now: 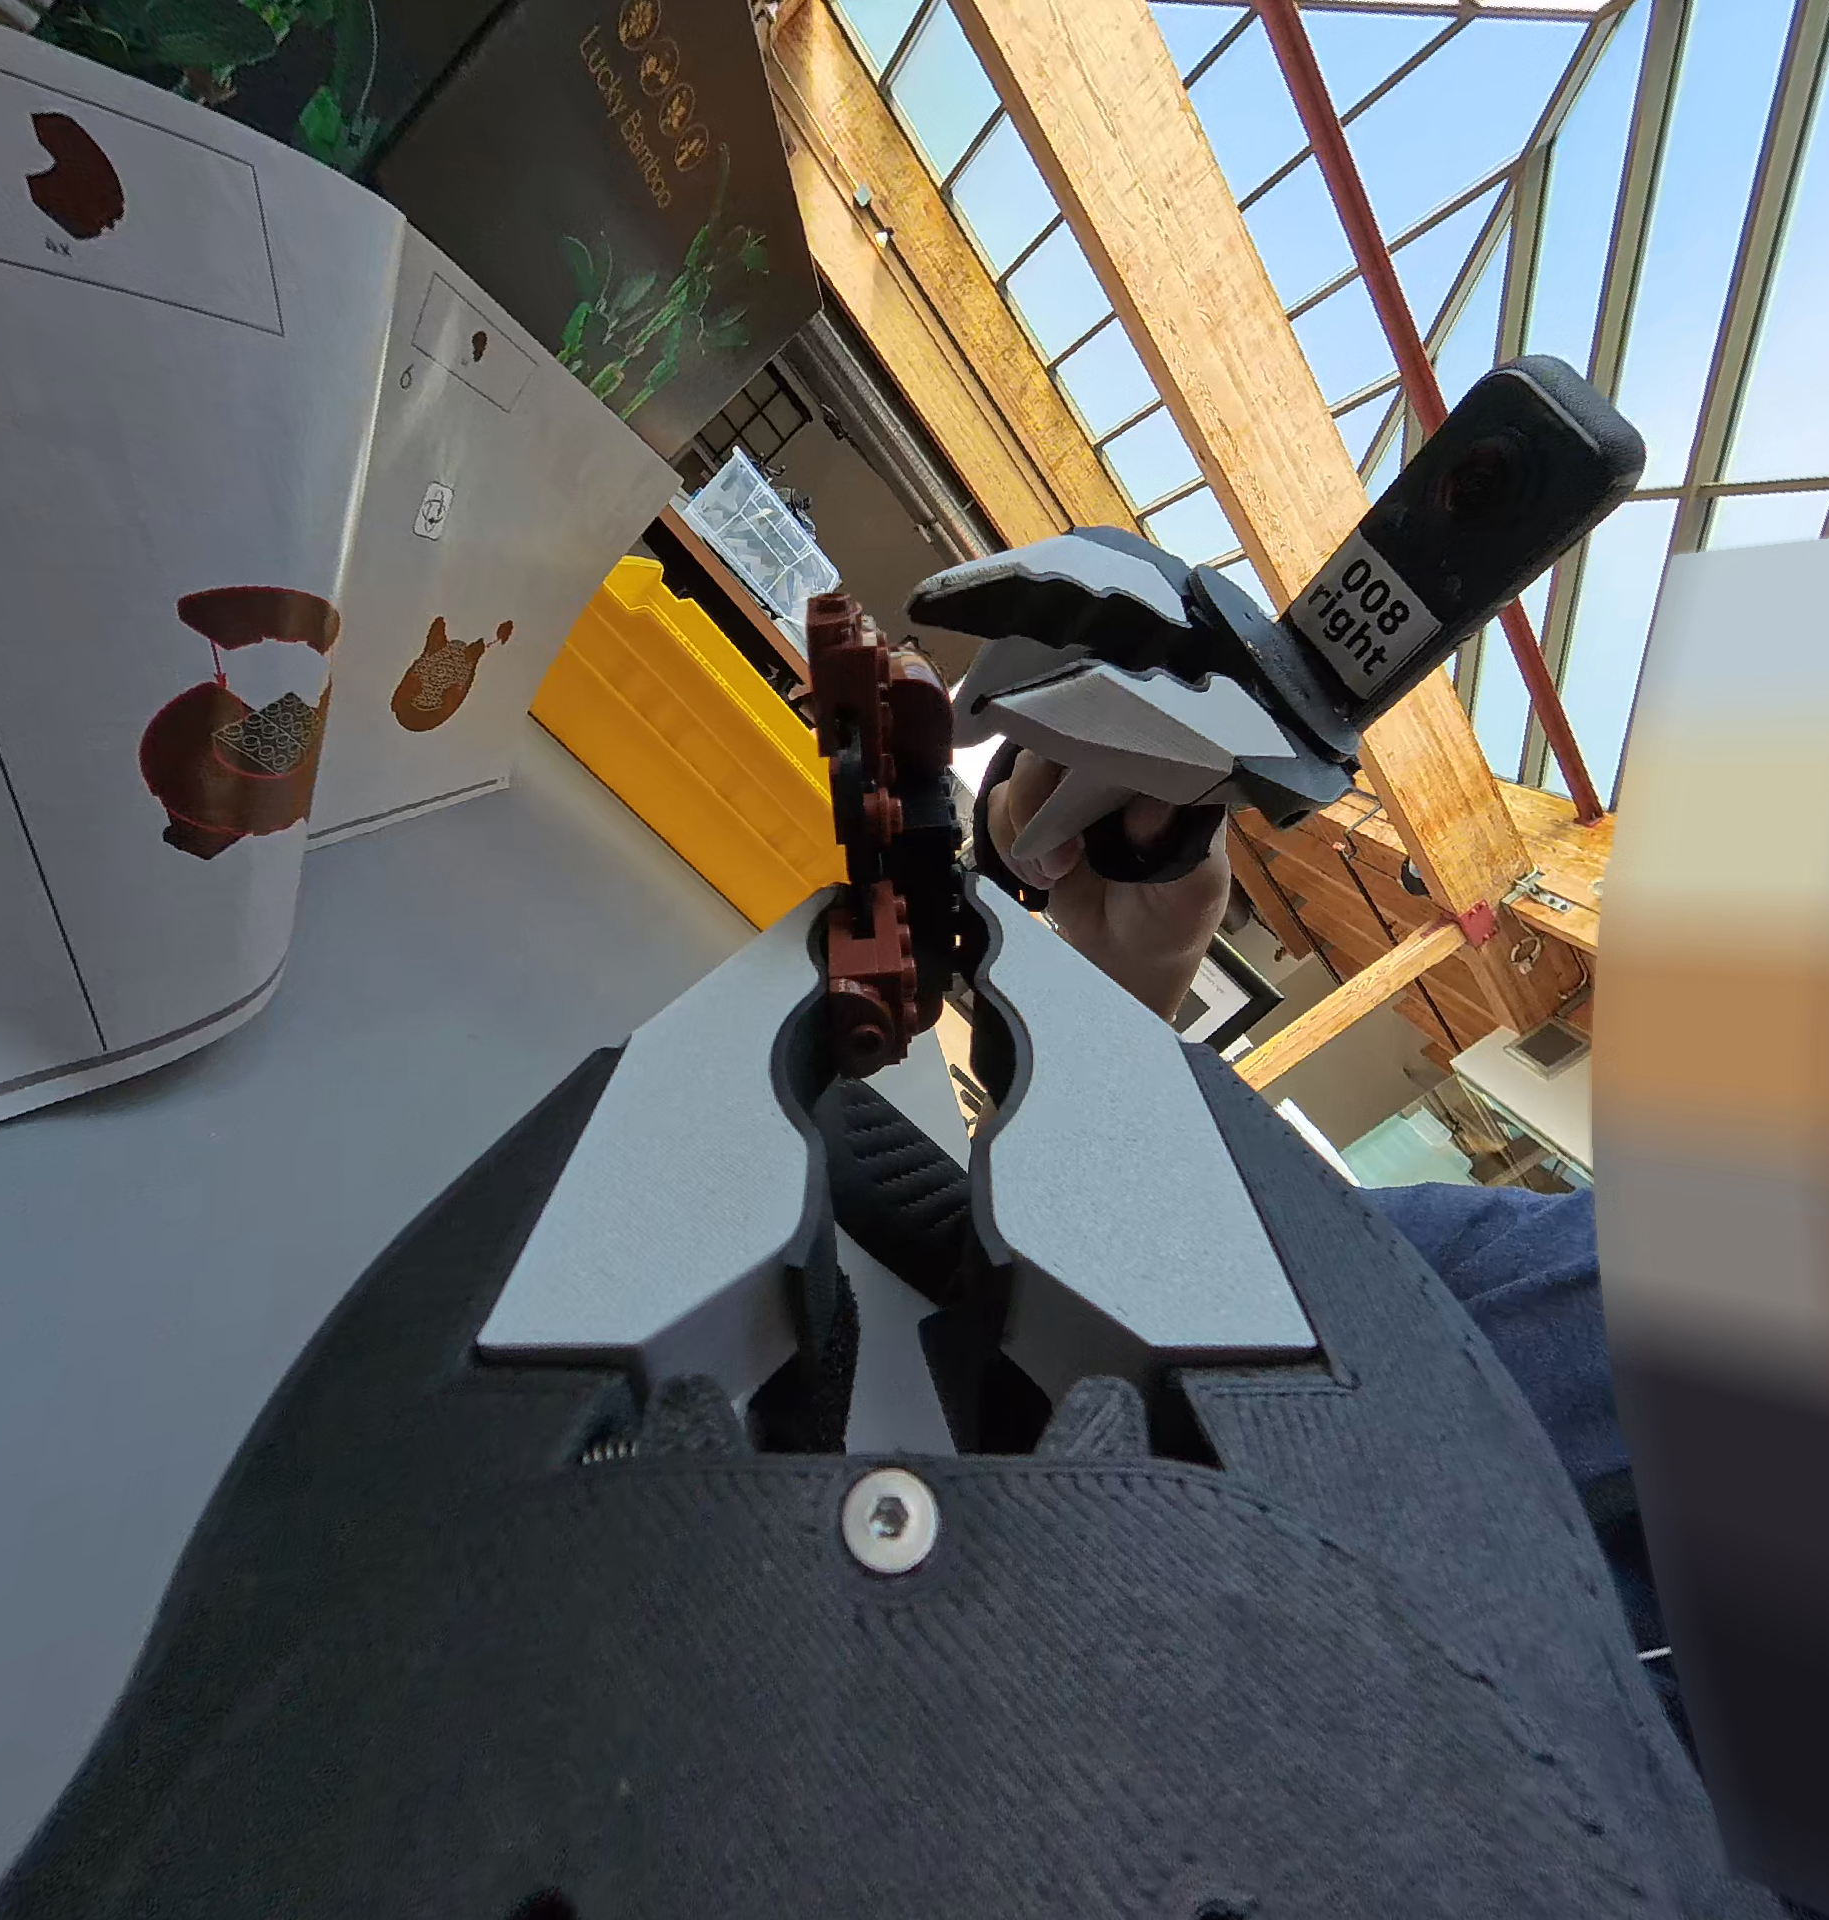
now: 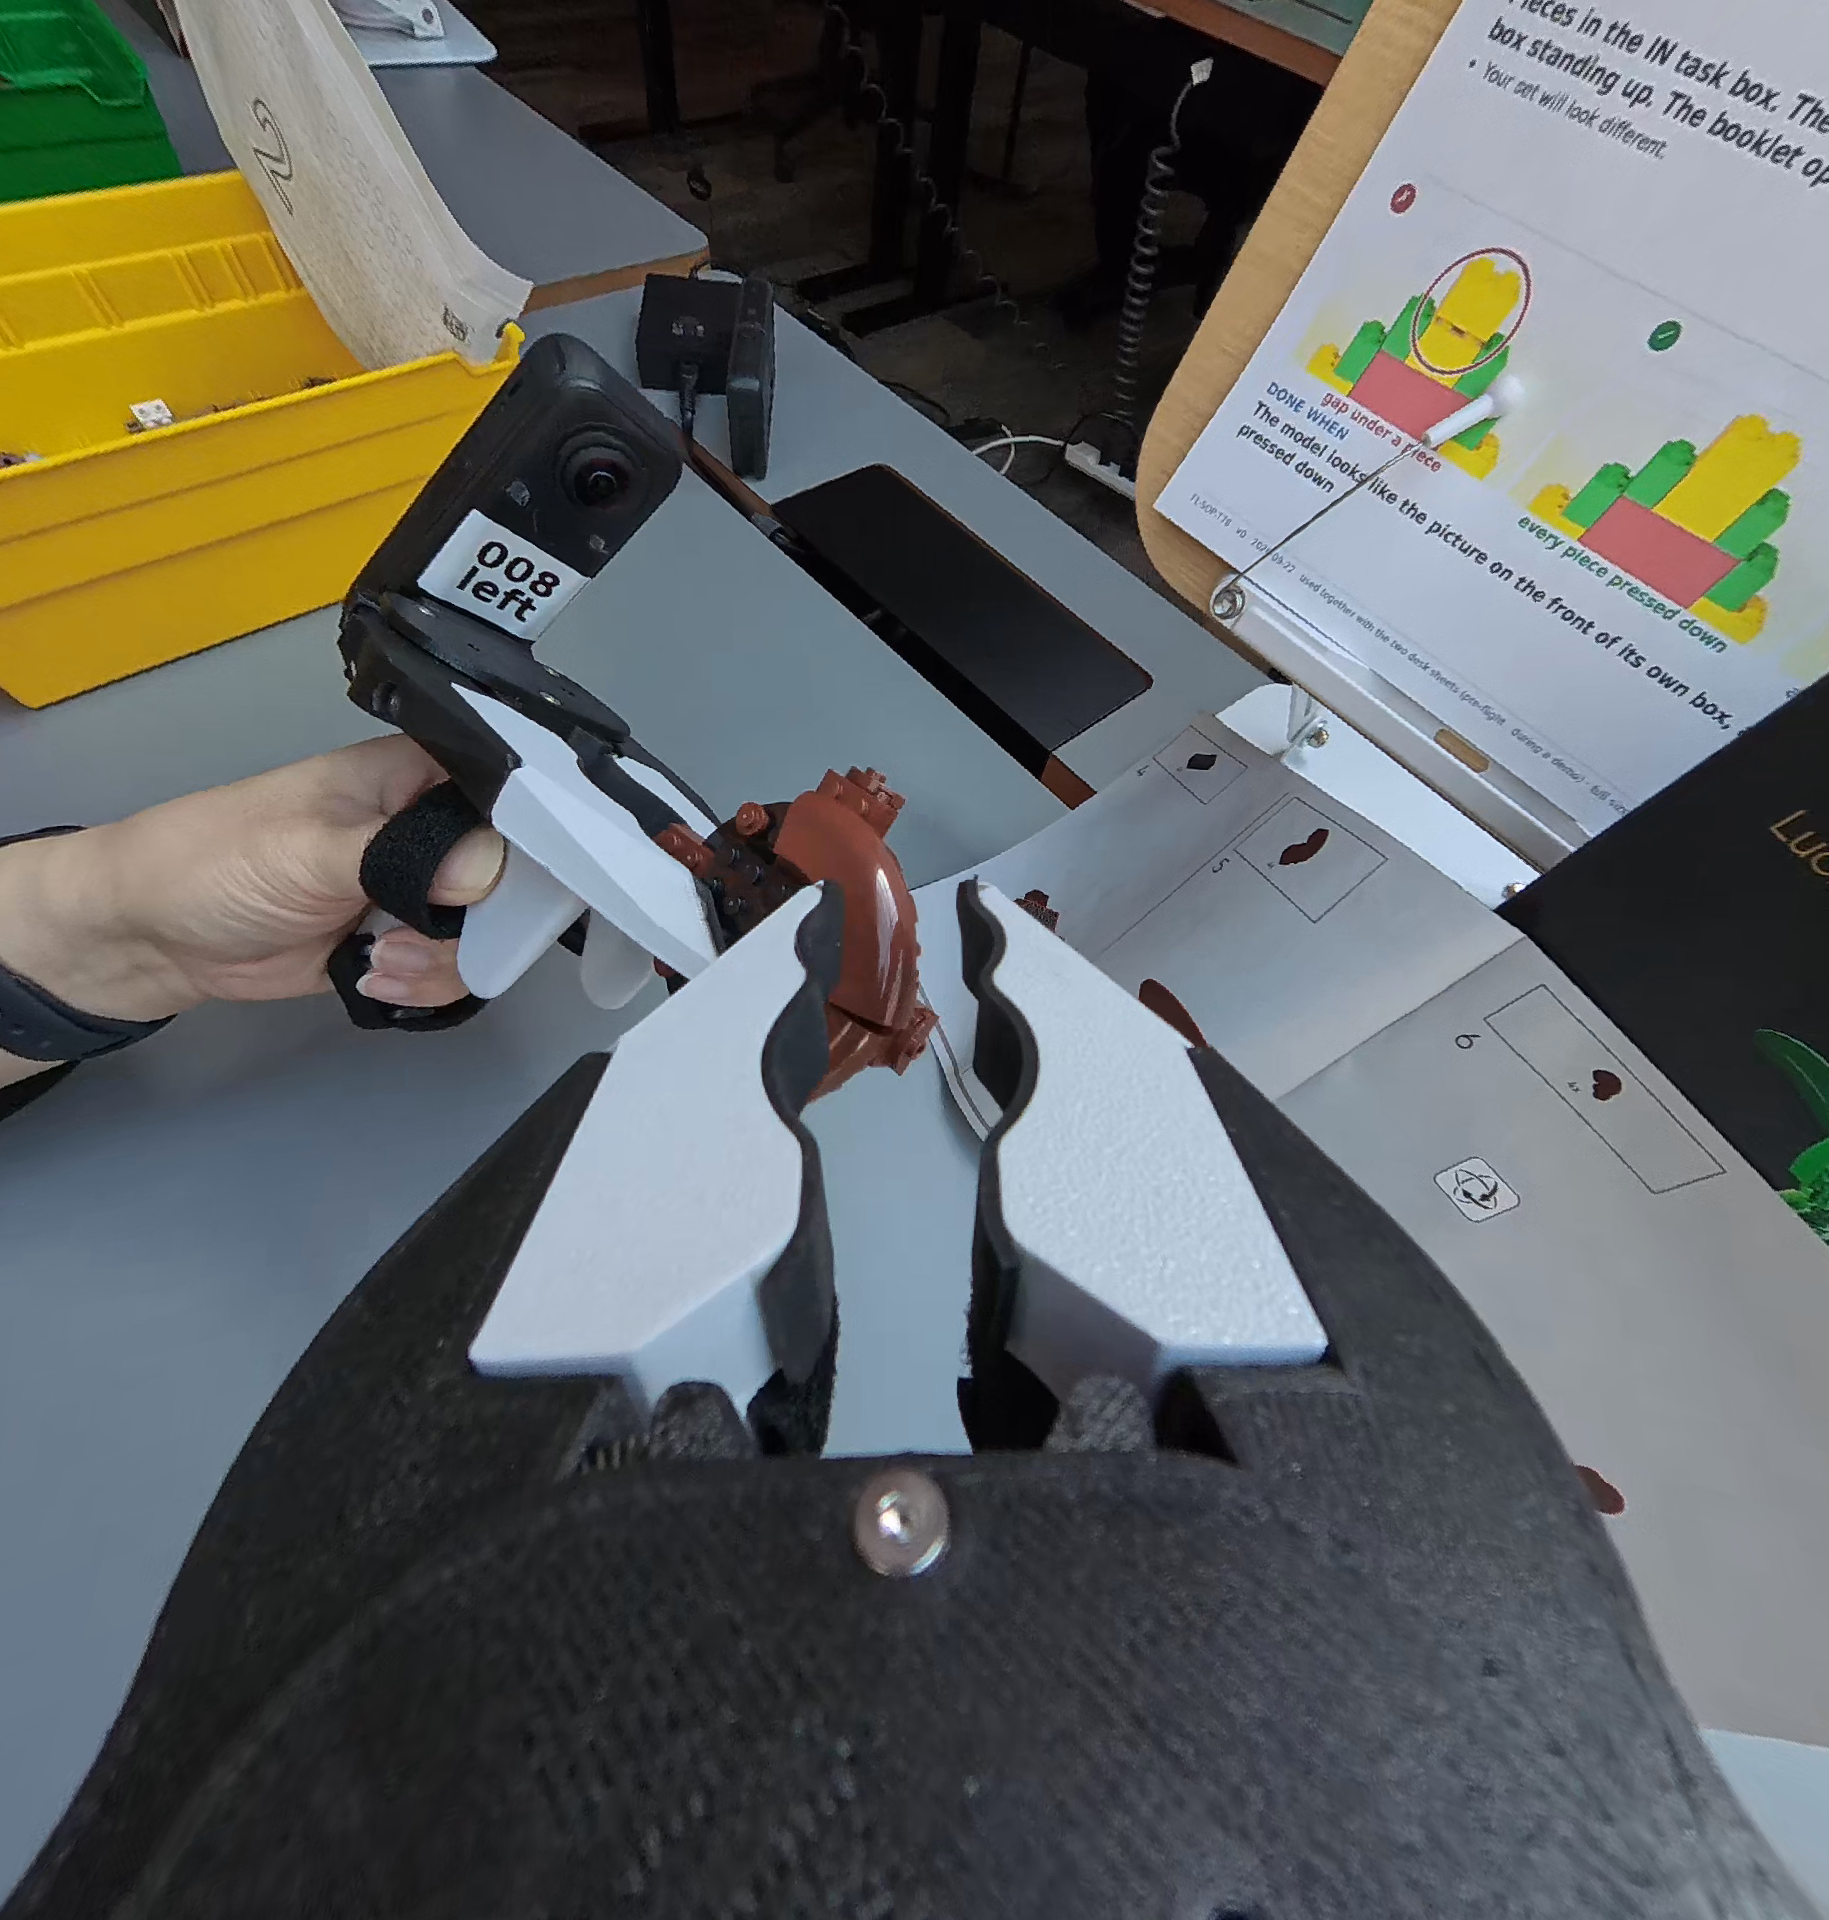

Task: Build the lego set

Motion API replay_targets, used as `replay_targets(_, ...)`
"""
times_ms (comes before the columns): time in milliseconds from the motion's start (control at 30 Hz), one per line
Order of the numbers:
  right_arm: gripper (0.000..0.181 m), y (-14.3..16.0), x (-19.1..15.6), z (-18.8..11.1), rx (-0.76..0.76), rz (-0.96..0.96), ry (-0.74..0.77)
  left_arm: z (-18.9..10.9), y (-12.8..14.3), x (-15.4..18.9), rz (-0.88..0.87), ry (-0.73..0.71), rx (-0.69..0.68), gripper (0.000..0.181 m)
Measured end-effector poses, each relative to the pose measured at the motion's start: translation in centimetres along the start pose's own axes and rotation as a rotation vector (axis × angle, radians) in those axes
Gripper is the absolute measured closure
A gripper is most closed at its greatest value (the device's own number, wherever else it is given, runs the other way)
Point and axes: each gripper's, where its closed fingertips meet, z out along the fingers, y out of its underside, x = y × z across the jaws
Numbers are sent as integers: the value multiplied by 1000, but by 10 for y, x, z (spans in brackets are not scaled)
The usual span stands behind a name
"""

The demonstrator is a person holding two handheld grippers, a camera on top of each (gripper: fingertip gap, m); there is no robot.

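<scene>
A brown and black lego assembly [image 1: 879,821] with a rounded brown shell is held up off the grey table. My left gripper [image 1: 905,904] is shut on its lower part. It shows in the right wrist view [image 2: 707,914] at centre left, held by a hand. My right gripper [image 2: 889,899] is open, its tips at either side of the rounded brown shell [image 2: 868,914]. The shell lies close against the left finger. In the left wrist view the right gripper [image 1: 941,665] sits at the assembly's upper right, jaws apart.
The open instruction booklet [image 2: 1409,1039] lies on the table [image 2: 214,1247] and curls up at the left [image 1: 162,520]. The black set box [image 2: 1772,935] stands behind it. A yellow bin [image 2: 162,468] with small pieces, a green bin [image 2: 48,104] and a board with a printed sheet [image 2: 1564,364] are around. Tip to tip, the grippers are about 5 cm apart.
</scene>
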Motion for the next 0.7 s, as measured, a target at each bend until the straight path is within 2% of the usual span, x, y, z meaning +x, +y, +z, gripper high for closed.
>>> replay_targets(33, 160, -2, 2, -3, 18, 18, -14, 0, -1, 1, 3, 5, 3, 164)
replay_targets(100, 160, -4, 6, -10, 50, 58, -51, -1, -2, 2, 8, 7, 6, 164)
replay_targets(267, 157, 7, -6, -13, 48, 67, -255, -5, -2, 3, -3, 15, -12, 164)
replay_targets(367, 157, 0, -10, -15, 137, 68, -330, -8, -3, 4, 1, 14, -29, 164)
replay_targets(467, 157, -1, -1, -12, 153, 58, -273, -11, -2, 1, 7, -13, -54, 164)
replay_targets(700, 153, 16, -5, -1, -17, -59, -153, -12, 3, -7, 56, -79, -96, 164)
